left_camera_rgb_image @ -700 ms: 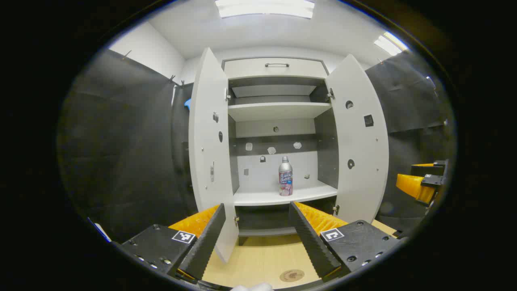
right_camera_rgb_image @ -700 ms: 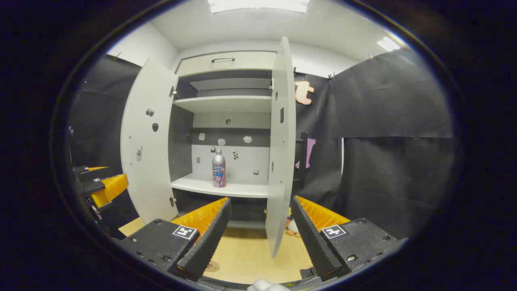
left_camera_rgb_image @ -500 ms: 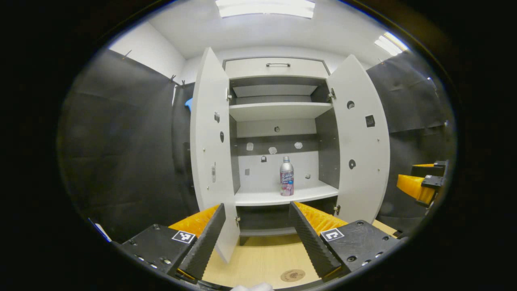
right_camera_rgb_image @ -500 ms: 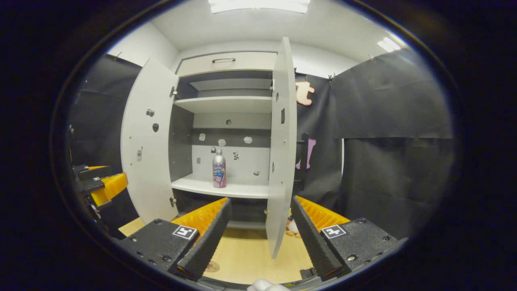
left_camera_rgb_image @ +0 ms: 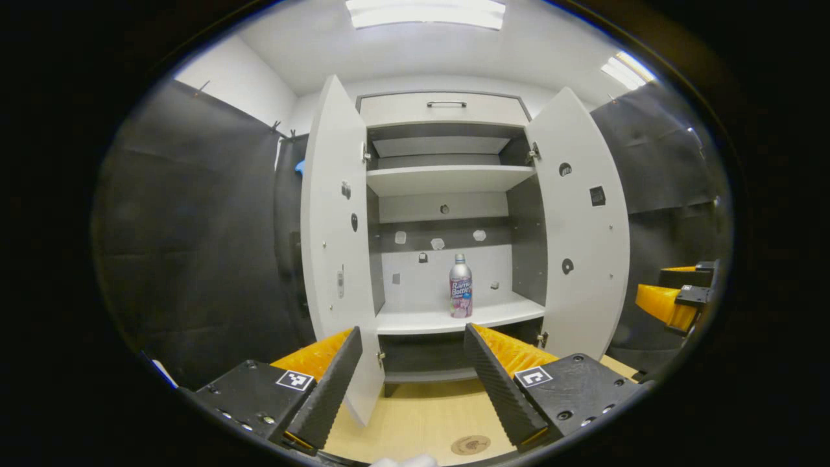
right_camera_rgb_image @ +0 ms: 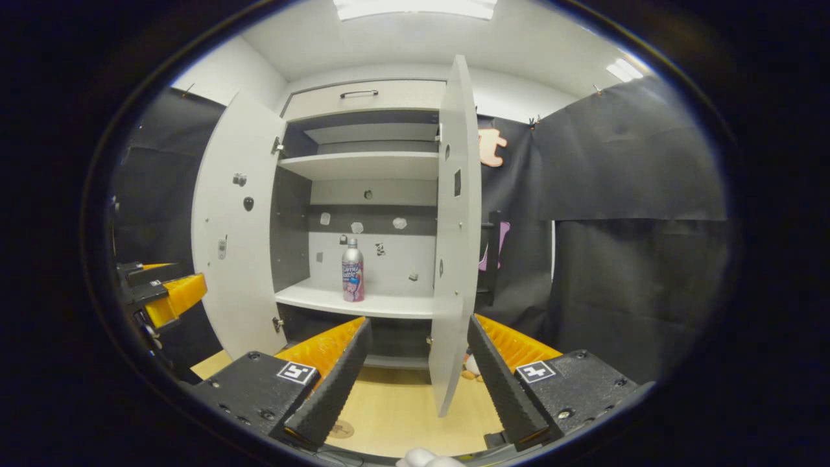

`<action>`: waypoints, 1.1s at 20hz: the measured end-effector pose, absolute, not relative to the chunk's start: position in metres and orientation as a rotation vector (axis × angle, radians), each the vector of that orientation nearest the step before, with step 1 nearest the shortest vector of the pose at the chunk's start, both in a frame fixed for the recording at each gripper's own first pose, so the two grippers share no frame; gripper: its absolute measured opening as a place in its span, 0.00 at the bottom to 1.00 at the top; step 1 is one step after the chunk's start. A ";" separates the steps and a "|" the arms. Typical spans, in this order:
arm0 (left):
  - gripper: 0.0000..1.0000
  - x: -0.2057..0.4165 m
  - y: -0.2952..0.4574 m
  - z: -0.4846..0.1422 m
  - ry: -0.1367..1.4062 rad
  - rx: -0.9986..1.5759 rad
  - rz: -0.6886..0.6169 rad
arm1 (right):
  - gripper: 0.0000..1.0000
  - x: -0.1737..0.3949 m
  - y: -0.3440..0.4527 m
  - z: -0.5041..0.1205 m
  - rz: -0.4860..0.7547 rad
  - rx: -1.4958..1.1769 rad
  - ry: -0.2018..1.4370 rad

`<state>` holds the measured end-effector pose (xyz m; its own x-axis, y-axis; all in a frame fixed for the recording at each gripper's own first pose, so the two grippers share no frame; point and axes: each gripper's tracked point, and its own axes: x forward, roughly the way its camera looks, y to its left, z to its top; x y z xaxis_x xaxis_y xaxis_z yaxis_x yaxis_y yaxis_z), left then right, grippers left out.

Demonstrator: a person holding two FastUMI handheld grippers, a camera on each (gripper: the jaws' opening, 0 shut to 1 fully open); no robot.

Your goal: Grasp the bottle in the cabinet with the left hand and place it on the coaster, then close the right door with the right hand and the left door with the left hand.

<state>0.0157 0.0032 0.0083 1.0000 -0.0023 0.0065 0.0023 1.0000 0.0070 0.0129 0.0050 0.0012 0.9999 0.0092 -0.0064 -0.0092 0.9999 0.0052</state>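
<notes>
The left tongs (left_camera_rgb_image: 408, 383) gaped wide and empty, aimed at the upright silver labelled bottle (left_camera_rgb_image: 460, 286) on the white cabinet shelf (left_camera_rgb_image: 428, 319). The right tongs (right_camera_rgb_image: 415, 383) also stood open, holding nothing, probably waiting near the white right door (right_camera_rgb_image: 454, 259).

Left tongs (left_camera_rgb_image: 410, 383) level, jaws spread wide, nothing between them. Right tongs (right_camera_rgb_image: 415, 383) level, jaws spread wide, gripping nothing. Each seen at edge of other's view: right (left_camera_rgb_image: 674, 301), left (right_camera_rgb_image: 159, 295), both held apart

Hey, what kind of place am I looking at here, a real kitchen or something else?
Most likely a staged recording booth, not a kitchen: black cloth hangs around a lone white cabinet, doors open, with one bottle on a shelf, and a coaster on the wooden table.
</notes>
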 end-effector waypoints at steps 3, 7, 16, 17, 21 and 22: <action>0.96 0.035 0.000 0.016 -0.019 0.003 -0.014 | 0.98 0.019 0.005 0.002 0.013 0.016 0.004; 0.99 0.075 -0.014 0.034 -0.060 0.014 -0.039 | 0.97 0.028 0.005 0.003 0.014 0.025 0.012; 0.98 0.230 -0.084 0.065 -0.111 -0.024 -0.149 | 0.97 0.037 0.000 0.010 -0.021 0.024 0.017; 0.96 0.248 -0.091 0.062 -0.108 -0.022 -0.149 | 0.97 0.037 -0.003 0.010 -0.030 0.021 0.017; 0.97 0.318 -0.112 0.039 -0.047 -0.049 -0.138 | 0.97 0.039 -0.014 0.013 -0.076 -0.005 0.020; 0.97 0.334 -0.111 0.032 -0.039 -0.050 -0.126 | 0.97 0.040 -0.016 0.012 -0.083 -0.012 0.026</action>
<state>0.3336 -0.1109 0.0324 0.9913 -0.1250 0.0416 0.1270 0.9908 -0.0474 0.0398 -0.0165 0.0121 0.9962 -0.0827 -0.0256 0.0824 0.9965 -0.0134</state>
